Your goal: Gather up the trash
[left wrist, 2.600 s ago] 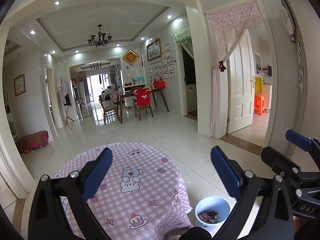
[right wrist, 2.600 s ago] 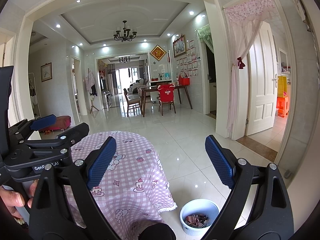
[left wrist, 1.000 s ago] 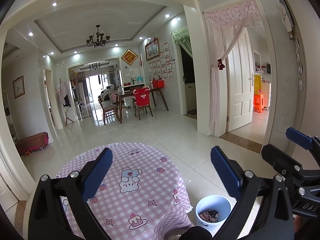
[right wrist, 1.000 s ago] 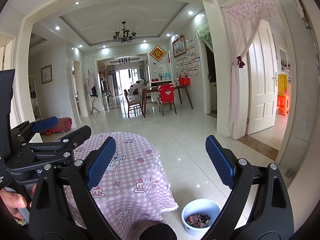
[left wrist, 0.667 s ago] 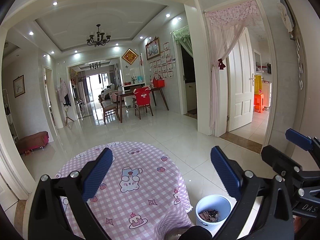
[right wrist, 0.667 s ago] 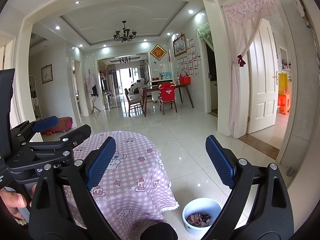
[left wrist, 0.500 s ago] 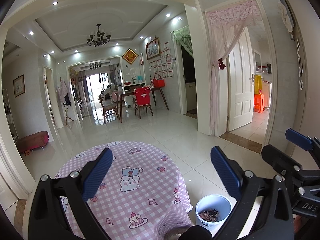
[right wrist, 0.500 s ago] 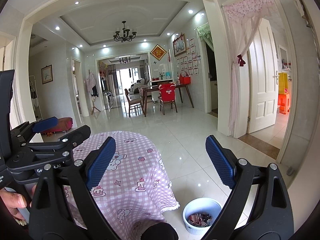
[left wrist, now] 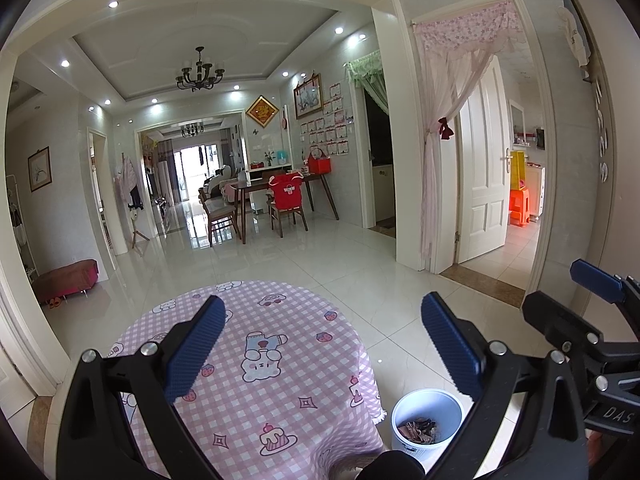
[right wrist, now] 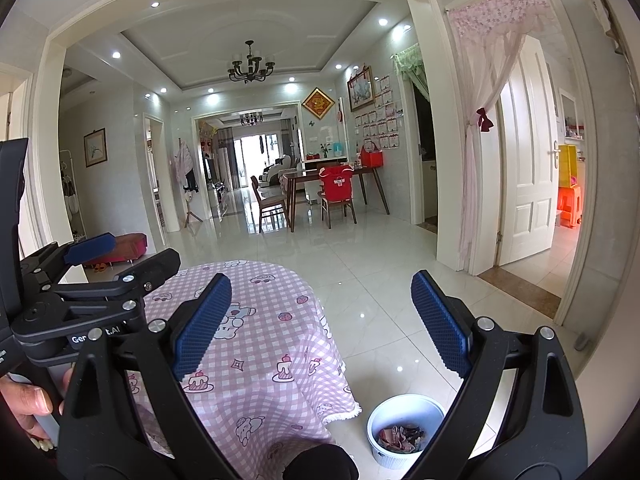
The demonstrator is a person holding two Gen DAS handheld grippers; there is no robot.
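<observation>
Trash [right wrist: 401, 438], seemingly crumpled paper, fills round bin [right wrist: 406, 404].

Behind the bench I've got a chandelier [left wrist: 199, 71] overhead, a dining table [left wrist: 280, 188] with a red-covered chair [left wrist: 286, 204], and a pink curtain [left wrist: 452, 120] beside the white door [left wrist: 482, 168].

Left claw [left wrist: 320, 344]: matte black angular frame, two fingers [left wrist: 194, 346] faced with ribbed blue pads, silver round screws at pivots. Right claw [right wrist: 320, 324]: same build, same blue ribbed pads. White lettering on black side plates, partly hidden. Hand [right wrist: 28, 408] beside left claw's handle, long pale nails.
</observation>
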